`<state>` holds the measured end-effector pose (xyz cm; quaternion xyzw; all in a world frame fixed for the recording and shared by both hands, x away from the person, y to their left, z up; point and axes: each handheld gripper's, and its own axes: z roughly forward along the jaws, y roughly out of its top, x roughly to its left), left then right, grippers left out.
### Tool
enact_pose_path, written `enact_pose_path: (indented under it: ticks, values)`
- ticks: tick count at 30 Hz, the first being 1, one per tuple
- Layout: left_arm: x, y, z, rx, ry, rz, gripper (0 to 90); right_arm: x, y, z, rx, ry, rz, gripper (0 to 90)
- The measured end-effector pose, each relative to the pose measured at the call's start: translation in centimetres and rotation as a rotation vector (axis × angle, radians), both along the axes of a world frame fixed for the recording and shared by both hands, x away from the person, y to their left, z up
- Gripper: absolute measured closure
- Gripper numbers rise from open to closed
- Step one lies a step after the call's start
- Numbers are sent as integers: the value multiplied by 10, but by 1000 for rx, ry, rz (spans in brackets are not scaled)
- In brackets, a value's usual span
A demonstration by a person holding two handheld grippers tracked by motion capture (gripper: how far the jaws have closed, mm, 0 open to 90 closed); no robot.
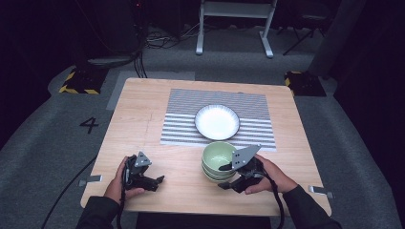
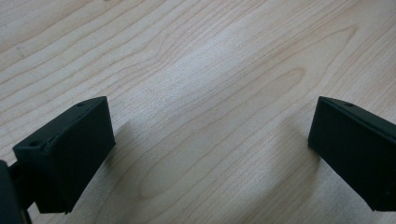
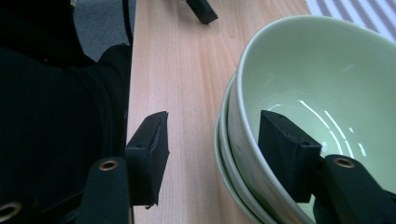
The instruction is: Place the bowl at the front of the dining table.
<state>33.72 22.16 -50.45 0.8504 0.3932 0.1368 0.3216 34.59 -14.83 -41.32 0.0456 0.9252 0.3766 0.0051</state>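
Right gripper (image 3: 212,149) straddles top green bowl's (image 3: 322,84) rim, one jaw inside, one outside, not yet clamped. Left gripper (image 2: 210,149) wide open over table (image 2: 196,70).

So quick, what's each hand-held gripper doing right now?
Left hand-held gripper: open, empty, over the bare wooden table.
Right hand-held gripper: open, straddling the top pale green ceramic bowl's rim, not gripping yet.

— Where does the stack of green bowls (image 1: 218,161) sit?
— Near the table's (image 1: 138,112) near edge, just nearer than the white plate (image 1: 217,121) on the striped mat (image 1: 181,119).
— And the grippers?
— The right gripper (image 1: 228,175) straddles the stack's rim; the left gripper (image 1: 155,182) rests well apart, at left.
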Motion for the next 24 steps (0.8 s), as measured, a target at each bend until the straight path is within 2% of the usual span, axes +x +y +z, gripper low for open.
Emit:
enact_pose_path:
  ticks: [4,6,8,12,14,18,24]
  values:
    - [0,0,0,0,0,0,4,4,4,-1,-10,34,12,523]
    - [0,0,0,0,0,0,4,7,6,-3,-26,51,-1,606]
    - [0,0,0,0,0,0,4,9,7,-3,-25,63,-5,634]
    - [0,0,0,0,0,0,4,16,7,-5,-9,115,-11,755]
    - [0,0,0,0,0,0,4,21,6,-5,14,157,-19,774]
    - [0,0,0,0,0,0,4,20,6,-2,10,129,-8,800]
    - [0,0,0,0,0,0,4,20,8,1,14,113,3,818]
